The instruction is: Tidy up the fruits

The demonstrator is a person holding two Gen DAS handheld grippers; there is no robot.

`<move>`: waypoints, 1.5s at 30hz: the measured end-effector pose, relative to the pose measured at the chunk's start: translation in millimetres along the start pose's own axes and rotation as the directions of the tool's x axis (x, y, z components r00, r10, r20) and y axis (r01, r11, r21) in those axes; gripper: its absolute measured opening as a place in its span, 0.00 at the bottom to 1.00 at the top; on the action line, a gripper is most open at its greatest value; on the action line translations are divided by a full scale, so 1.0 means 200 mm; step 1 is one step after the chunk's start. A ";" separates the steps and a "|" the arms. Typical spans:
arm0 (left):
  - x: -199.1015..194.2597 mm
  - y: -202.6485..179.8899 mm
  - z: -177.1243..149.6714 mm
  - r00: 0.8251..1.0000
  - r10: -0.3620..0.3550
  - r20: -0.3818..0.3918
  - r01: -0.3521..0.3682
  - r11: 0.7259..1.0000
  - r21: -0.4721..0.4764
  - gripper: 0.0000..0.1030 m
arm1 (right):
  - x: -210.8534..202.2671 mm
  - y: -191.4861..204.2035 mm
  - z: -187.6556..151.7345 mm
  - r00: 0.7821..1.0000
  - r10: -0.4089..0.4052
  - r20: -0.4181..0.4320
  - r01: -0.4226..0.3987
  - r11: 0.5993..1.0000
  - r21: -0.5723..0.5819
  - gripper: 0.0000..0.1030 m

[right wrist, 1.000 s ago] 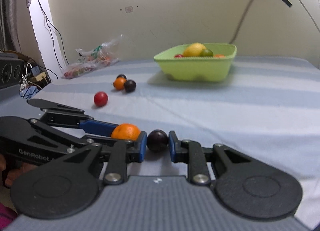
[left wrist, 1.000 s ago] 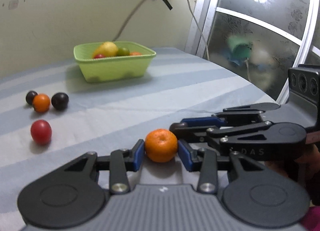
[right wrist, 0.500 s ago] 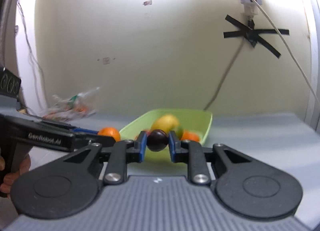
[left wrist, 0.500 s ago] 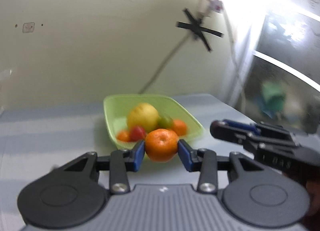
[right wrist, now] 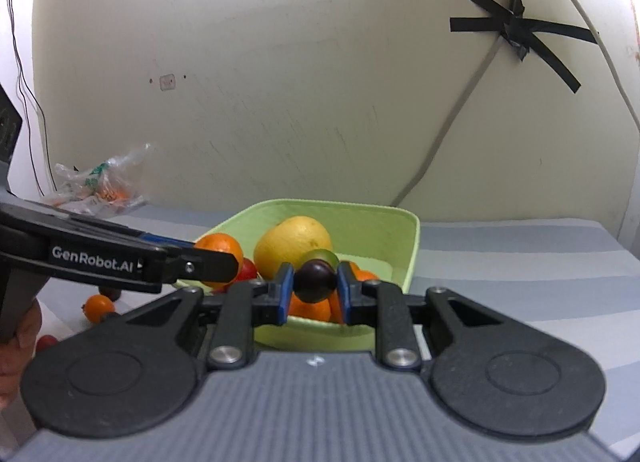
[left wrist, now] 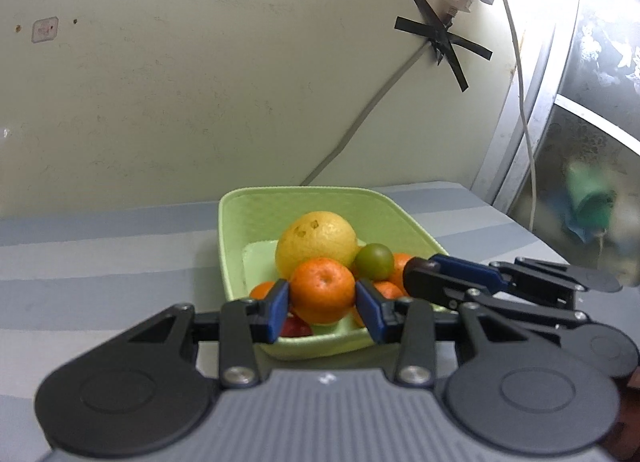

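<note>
We see the left gripper (left wrist: 322,304) clamped on an orange (left wrist: 322,289), blue pads pressed against both of its sides. The right gripper (right wrist: 315,293) is clamped on a dark plum (right wrist: 315,280), pads tight on either side.

Both fruits hang over the near rim of the green basket (left wrist: 236,238). Just past the left fingers, in the basket, sit a big yellow fruit (left wrist: 316,244), a small green fruit (left wrist: 374,261) to its right, more oranges low on both sides of the pads, and something red under the left pad.

Only the left wrist view shows the frosted window (left wrist: 592,166) far right of the fingers, and the right gripper's side profile (left wrist: 448,278) coming in from the right with its tip over the basket's right edge; the plum is not visible from here.

Only the right wrist view shows what lies left of the fingers: a crumpled plastic bag (right wrist: 98,186) by the wall, a small orange fruit (right wrist: 98,307), a dark fruit (right wrist: 110,293) behind it and a red one (right wrist: 46,341) lower left, all on the striped cloth (right wrist: 520,274) outside the basket. We also see the left gripper's arm (right wrist: 120,258) crossing in from the left, with the held orange (right wrist: 220,252) peeking behind its tip, and part of a hand (right wrist: 20,342) at the left edge.

Both views catch the black tape cross (right wrist: 520,38) and a cable on the wall above and right of the fingers.
</note>
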State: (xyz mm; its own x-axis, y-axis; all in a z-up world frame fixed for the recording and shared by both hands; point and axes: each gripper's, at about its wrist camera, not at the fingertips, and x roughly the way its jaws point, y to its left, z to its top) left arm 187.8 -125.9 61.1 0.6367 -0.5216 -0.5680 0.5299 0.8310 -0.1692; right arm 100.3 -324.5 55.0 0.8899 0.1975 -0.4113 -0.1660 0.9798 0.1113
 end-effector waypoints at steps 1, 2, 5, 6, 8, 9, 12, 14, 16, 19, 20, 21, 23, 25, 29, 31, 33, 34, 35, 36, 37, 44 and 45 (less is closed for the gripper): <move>0.00 0.00 0.00 1.000 0.004 0.001 -0.004 1.000 -0.002 0.36 | 0.00 0.00 0.00 1.000 -0.001 0.001 0.001 1.000 0.002 0.25; 0.00 0.00 0.00 1.000 0.008 0.000 -0.008 1.000 -0.004 0.36 | 0.01 0.00 0.00 1.000 -0.002 0.002 0.002 1.000 0.004 0.25; 0.00 -0.01 0.00 1.000 0.023 -0.001 -0.023 1.000 0.002 0.36 | 0.01 0.00 0.00 1.000 -0.005 0.000 0.005 1.000 0.003 0.25; 0.00 -0.01 0.00 1.000 0.029 -0.002 -0.029 1.000 0.004 0.36 | 0.01 0.00 -0.01 1.000 -0.008 -0.001 0.008 1.000 0.001 0.26; 0.00 -0.02 0.00 0.999 0.040 -0.004 -0.040 0.999 0.010 0.37 | 0.02 0.01 -0.01 1.000 -0.016 -0.007 0.016 1.000 -0.003 0.27; 0.00 -0.03 0.00 0.999 0.048 -0.006 -0.048 0.999 0.012 0.37 | 0.02 0.01 -0.01 1.000 -0.018 -0.007 0.018 1.000 -0.004 0.27; 0.01 -0.03 0.00 0.998 0.069 -0.014 -0.069 0.998 0.009 0.42 | 0.00 0.01 -0.01 1.000 -0.026 0.004 0.026 1.000 -0.005 0.27; 0.00 -0.02 0.00 0.997 0.078 -0.010 -0.078 0.997 0.004 0.43 | -0.02 0.01 -0.01 1.000 -0.024 0.015 0.024 1.000 0.004 0.27; -0.03 -0.02 0.00 0.997 0.082 -0.001 -0.082 0.997 0.002 0.44 | -0.05 0.02 -0.01 0.999 -0.024 0.027 0.024 1.000 0.013 0.27; -0.08 -0.03 0.00 0.996 0.090 0.024 -0.090 0.996 0.008 0.46 | -0.12 0.03 -0.02 0.999 -0.018 0.042 0.016 0.999 0.048 0.27; -0.12 -0.04 0.00 0.996 0.087 0.035 -0.087 0.996 0.005 0.46 | -0.14 0.04 -0.03 0.999 -0.014 0.047 0.011 0.998 0.061 0.27; -0.16 -0.03 -0.01 0.996 0.080 0.048 -0.080 0.997 -0.002 0.46 | -0.17 0.05 -0.04 0.999 -0.008 0.051 0.004 0.997 0.073 0.27; -0.27 -0.02 -0.05 0.994 0.068 0.079 -0.067 0.998 -0.022 0.46 | -0.23 0.06 -0.07 0.998 0.010 0.055 -0.015 0.995 0.102 0.27; -0.38 0.01 -0.10 0.992 0.066 0.106 -0.062 0.997 -0.044 0.47 | -0.28 0.09 -0.11 0.998 0.031 0.052 -0.037 0.992 0.122 0.27; -0.60 0.11 -0.30 0.989 0.100 0.113 -0.090 0.992 -0.091 0.48 | -0.37 0.18 -0.21 0.996 0.091 0.013 -0.091 0.985 0.148 0.27; -0.67 0.14 -0.40 0.985 0.136 0.103 -0.126 0.987 -0.097 0.48 | -0.39 0.24 -0.26 0.993 0.118 -0.011 -0.115 0.982 0.149 0.27; -0.73 0.17 -0.50 0.979 0.181 0.092 -0.173 0.980 -0.094 0.48 | -0.41 0.30 -0.31 0.988 0.148 -0.039 -0.141 0.979 0.150 0.27; -0.75 0.18 -0.54 0.977 0.194 0.085 -0.186 0.978 -0.099 0.48 | -0.41 0.32 -0.33 0.986 0.158 -0.051 -0.149 0.977 0.151 0.27; -0.77 0.20 -0.58 0.976 0.202 0.077 -0.193 0.975 -0.108 0.48 | -0.41 0.35 -0.34 0.983 0.172 -0.067 -0.160 0.976 0.150 0.28; -0.78 0.21 -0.61 0.976 0.207 0.072 -0.198 0.974 -0.113 0.48 | -0.40 0.39 -0.36 0.980 0.178 -0.085 -0.165 0.977 0.137 0.27; -0.79 0.21 -0.64 0.974 0.216 0.069 -0.208 0.972 -0.112 0.48 | -0.41 0.41 -0.36 0.981 0.173 -0.089 -0.162 0.979 0.120 0.28; -0.83 0.23 -0.75 0.968 0.235 0.087 -0.226 0.969 -0.101 0.50 | -0.40 0.52 -0.38 0.976 0.184 -0.118 -0.173 0.980 0.098 0.28; -0.83 0.23 -0.75 0.968 0.233 0.090 -0.225 0.970 -0.094 0.51 | -0.40 0.53 -0.38 0.977 0.179 -0.116 -0.169 0.981 0.091 0.28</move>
State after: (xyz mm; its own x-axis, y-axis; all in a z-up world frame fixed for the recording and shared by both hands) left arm 21.9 27.1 26.1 0.7903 -0.3286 -0.5171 0.3181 0.9414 -0.1121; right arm -21.6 -234.8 30.5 0.7903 0.3719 -0.4870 -0.2748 0.9255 0.2609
